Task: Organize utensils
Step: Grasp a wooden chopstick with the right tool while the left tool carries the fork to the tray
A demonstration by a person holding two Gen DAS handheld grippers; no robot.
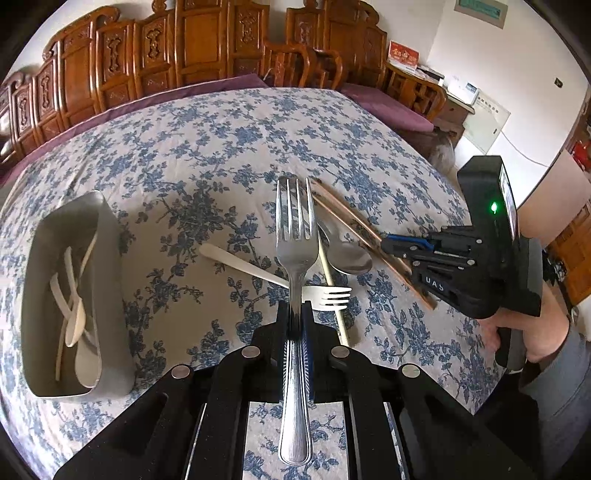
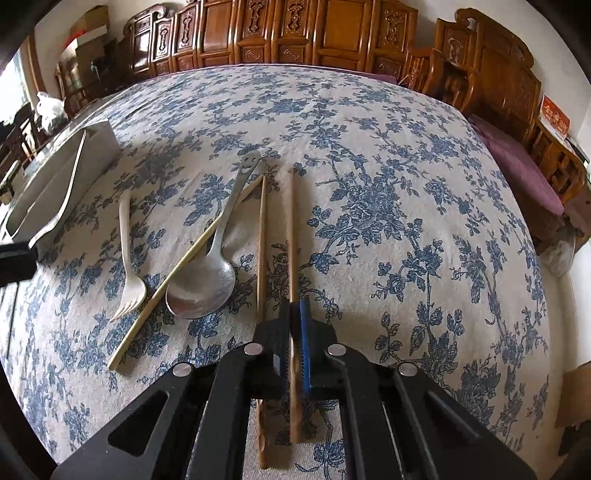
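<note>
My left gripper is shut on a steel fork, tines pointing away, held above the table. My right gripper is shut on a brown chopstick; it also shows in the left wrist view. A second brown chopstick lies beside it on the cloth. A steel spoon with a smiley handle, a pale chopstick and a white plastic fork lie to the left. A metal tray at the left holds white plastic utensils.
The table has a blue floral cloth. Carved wooden chairs and purple cushions line the far side. The metal tray shows at the far left in the right wrist view.
</note>
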